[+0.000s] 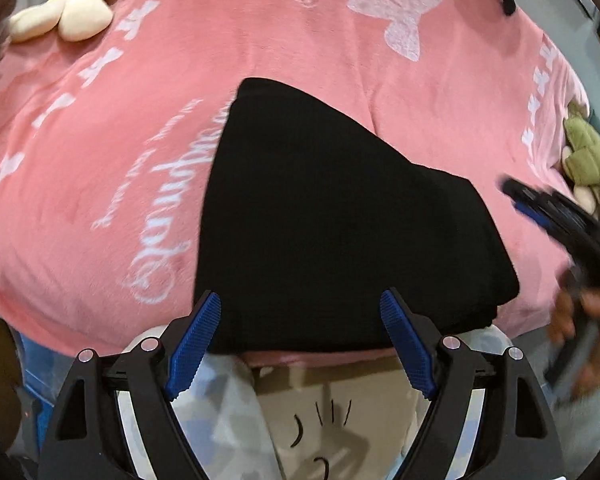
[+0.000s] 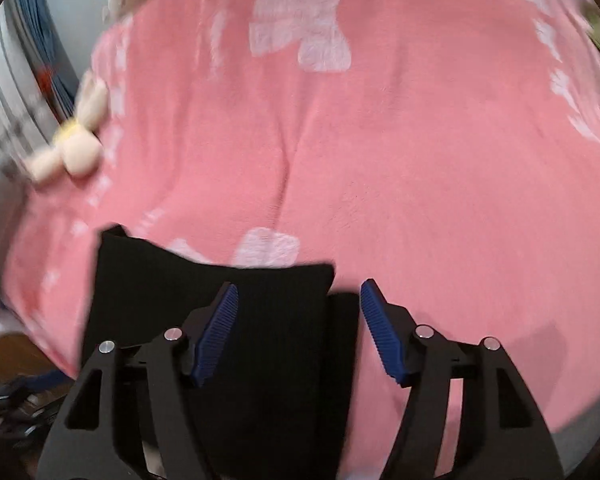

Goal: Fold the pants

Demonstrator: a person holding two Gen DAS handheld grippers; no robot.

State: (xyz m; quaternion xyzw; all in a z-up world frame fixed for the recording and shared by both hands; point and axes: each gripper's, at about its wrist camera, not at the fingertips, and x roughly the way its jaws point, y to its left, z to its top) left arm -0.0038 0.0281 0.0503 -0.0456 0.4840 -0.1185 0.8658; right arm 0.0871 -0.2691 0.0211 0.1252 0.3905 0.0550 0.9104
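Observation:
Black pants point(image 1: 320, 220) lie folded into a compact stack on a pink blanket point(image 1: 100, 140) near the bed's front edge. My left gripper point(image 1: 300, 300) is open and hovers over the stack's near edge, with nothing pressed between its blue pads. At the right of this view, blurred, a hand point(image 1: 580, 320) holds my right gripper point(image 1: 518, 200) just off the stack's right side. In the right wrist view the right gripper point(image 2: 299, 288) is open above the pants point(image 2: 180, 300), whose right edge lies between the fingers without being gripped.
A cream plush toy point(image 1: 72, 12) point(image 2: 76, 148) lies at the far left of the blanket point(image 2: 380, 140), and a green plush toy point(image 1: 584, 148) sits at its right edge. A small black object point(image 1: 508, 2) is at the far right. The person's pale clothing point(image 1: 340, 400) is below the bed edge.

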